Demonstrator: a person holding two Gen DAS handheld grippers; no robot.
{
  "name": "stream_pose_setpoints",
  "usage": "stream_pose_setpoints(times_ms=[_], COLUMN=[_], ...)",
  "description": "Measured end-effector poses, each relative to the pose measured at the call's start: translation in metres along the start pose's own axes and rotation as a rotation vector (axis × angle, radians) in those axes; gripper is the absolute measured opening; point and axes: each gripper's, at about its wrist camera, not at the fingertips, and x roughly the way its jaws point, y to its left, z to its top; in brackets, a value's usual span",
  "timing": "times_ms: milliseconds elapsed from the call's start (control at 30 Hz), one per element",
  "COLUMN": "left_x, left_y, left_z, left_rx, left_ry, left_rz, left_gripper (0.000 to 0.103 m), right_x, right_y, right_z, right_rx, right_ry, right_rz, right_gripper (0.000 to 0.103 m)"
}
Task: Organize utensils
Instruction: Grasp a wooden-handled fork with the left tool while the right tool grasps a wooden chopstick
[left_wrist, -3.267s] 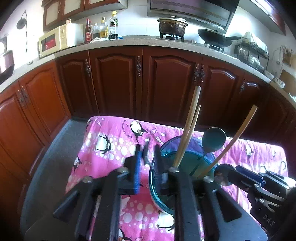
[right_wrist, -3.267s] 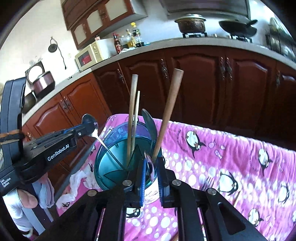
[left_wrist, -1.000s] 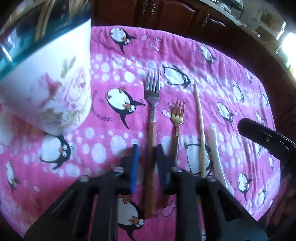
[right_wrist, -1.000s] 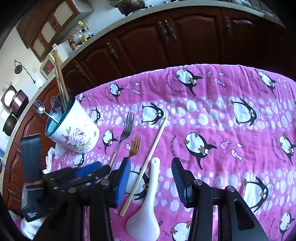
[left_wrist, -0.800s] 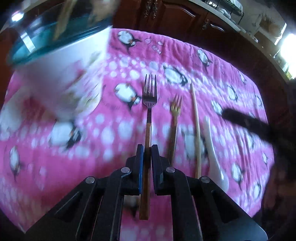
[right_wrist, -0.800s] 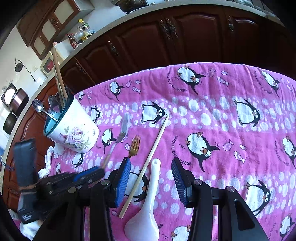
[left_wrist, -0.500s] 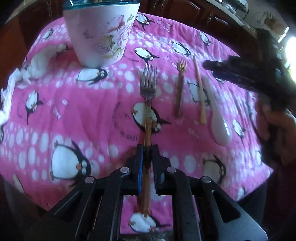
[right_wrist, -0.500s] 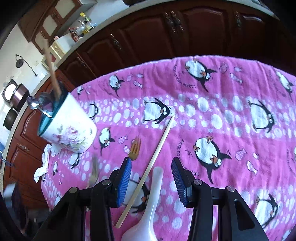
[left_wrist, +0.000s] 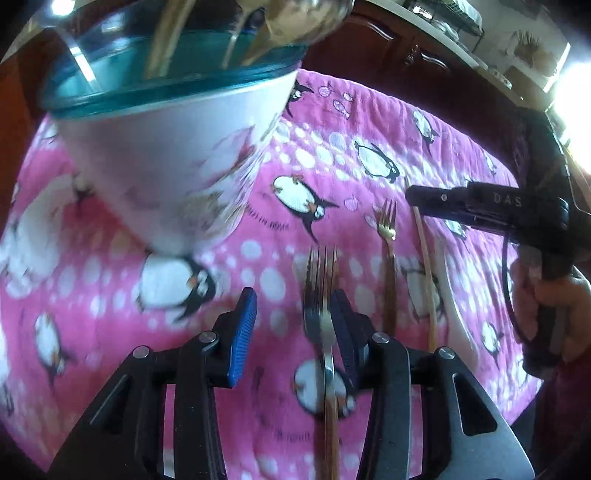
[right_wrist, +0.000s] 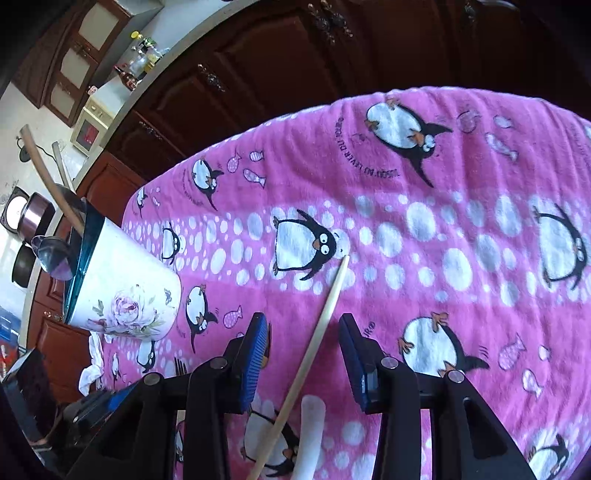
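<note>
A white floral utensil holder (left_wrist: 170, 155) with a teal rim holds wooden sticks and spoons; it also shows in the right wrist view (right_wrist: 122, 288). My left gripper (left_wrist: 291, 321) is open; a silver fork with a wooden handle (left_wrist: 323, 317) lies along its right finger, below the holder. A small gold fork (left_wrist: 386, 236), a wooden chopstick (left_wrist: 424, 258) and a white ceramic spoon (left_wrist: 454, 295) lie on the pink penguin cloth. My right gripper (right_wrist: 303, 339) is open, its fingers either side of the chopstick (right_wrist: 325, 317), with the white spoon handle (right_wrist: 310, 428) below.
The pink penguin cloth (right_wrist: 443, 221) covers the table, its far edge against dark wooden cabinets (right_wrist: 295, 74). A crumpled white tissue (right_wrist: 92, 365) lies left of the holder. The right gripper and the hand holding it show in the left wrist view (left_wrist: 491, 210).
My left gripper was shut on the fork and carried it toward the holder; now its jaws are open with the fork loose between them. My right gripper moved down over the chopstick.
</note>
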Motion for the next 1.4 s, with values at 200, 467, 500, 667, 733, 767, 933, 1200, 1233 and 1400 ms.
stream_pose_setpoints(times_ms=[200, 467, 500, 667, 733, 767, 933, 1200, 1233, 1400], left_x=[0.014, 0.015, 0.014, -0.003, -0.012, -0.017, -0.034, -0.022, -0.021, -0.015], left_y=[-0.005, -0.022, -0.02, -0.006, -0.002, -0.001, 0.001, 0.01, 0.012, 0.015], left_z=[0.011, 0.009, 0.009, 0.007, 0.006, 0.005, 0.001, -0.01, -0.012, -0.014], left_rx=[0.032, 0.099, 0.094, 0.042, 0.029, 0.024, 0.012, -0.015, -0.018, -0.022], left_ry=[0.007, 0.013, 0.018, -0.004, -0.02, -0.028, -0.056, 0.027, 0.034, 0.055], left_rz=[-0.017, -0.021, -0.027, -0.045, -0.045, -0.047, -0.065, -0.009, 0.004, 0.018], left_gripper=[0.03, 0.011, 0.011, 0.003, 0.002, 0.002, 0.001, 0.001, 0.001, 0.003], right_x=[0.01, 0.016, 0.018, 0.008, 0.0, -0.006, -0.033, -0.054, -0.054, -0.051], right_y=[-0.002, -0.004, -0.002, 0.007, 0.009, 0.01, 0.021, 0.041, 0.043, 0.043], right_z=[0.003, 0.011, 0.011, 0.003, 0.001, -0.001, -0.009, -0.024, -0.026, -0.031], right_rx=[-0.008, -0.014, -0.029, -0.074, -0.073, -0.075, -0.11, -0.15, -0.154, -0.149], right_ry=[0.01, 0.007, 0.012, -0.022, -0.042, -0.055, -0.098, -0.12, -0.116, -0.098], right_rz=[0.005, -0.004, -0.008, -0.009, 0.006, 0.017, 0.037, 0.057, 0.056, 0.058], right_gripper=[0.04, 0.013, 0.009, 0.008, 0.008, 0.007, 0.007, 0.006, 0.006, 0.006])
